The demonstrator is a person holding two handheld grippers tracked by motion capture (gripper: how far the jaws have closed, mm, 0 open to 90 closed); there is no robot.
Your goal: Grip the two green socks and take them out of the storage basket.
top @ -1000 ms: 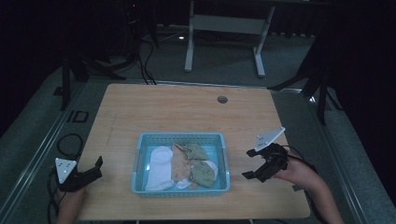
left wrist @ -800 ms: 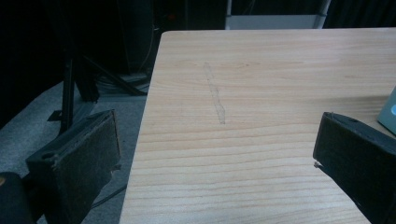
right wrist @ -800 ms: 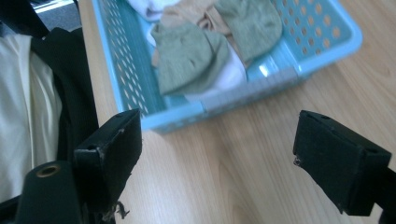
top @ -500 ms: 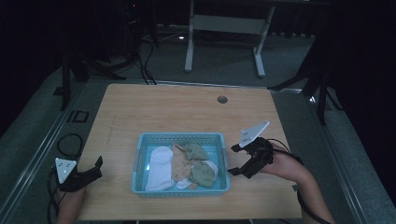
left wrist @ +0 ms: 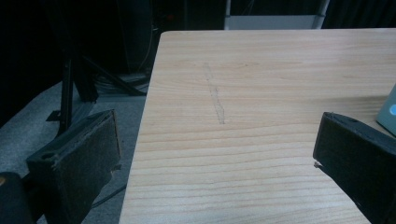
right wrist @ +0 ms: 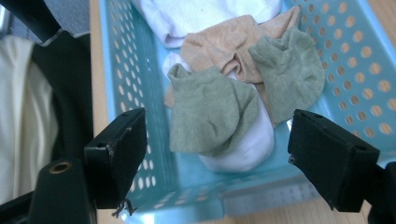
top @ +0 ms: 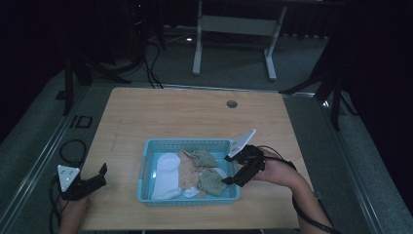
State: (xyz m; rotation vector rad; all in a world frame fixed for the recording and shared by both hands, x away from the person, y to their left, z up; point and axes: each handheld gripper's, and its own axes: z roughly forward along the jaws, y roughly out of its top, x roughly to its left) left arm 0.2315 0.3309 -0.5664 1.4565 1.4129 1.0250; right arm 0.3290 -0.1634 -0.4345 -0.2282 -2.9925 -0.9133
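Note:
A light blue perforated basket point(top: 145, 168) sits at the table's near middle and holds a white sock point(top: 165, 174), a beige sock point(top: 187, 168) and two green socks point(top: 203, 157) point(top: 212, 180). My right gripper point(top: 228, 169) hovers open at the basket's right end, jaws pointing in over the rim. Its jaws have just been closing a little, with no pad touching anything. In the right gripper view, a green sock point(right wrist: 210, 112) lying on a white sock point(right wrist: 243, 147) sits below the open right gripper point(right wrist: 219, 140). My left gripper point(top: 103, 175) point(left wrist: 215, 158) rests open near the table's left front edge.
The wooden table point(top: 195, 117) has a cable hole point(top: 232, 104) near its far edge. Its left edge point(left wrist: 149, 116) drops to grey carpet. A basket corner point(left wrist: 390, 109) shows at the right of the left gripper view. A white desk frame point(top: 234, 24) stands behind the table.
My right gripper has moved left from the bare table to the basket's right end. The left gripper has stayed still.

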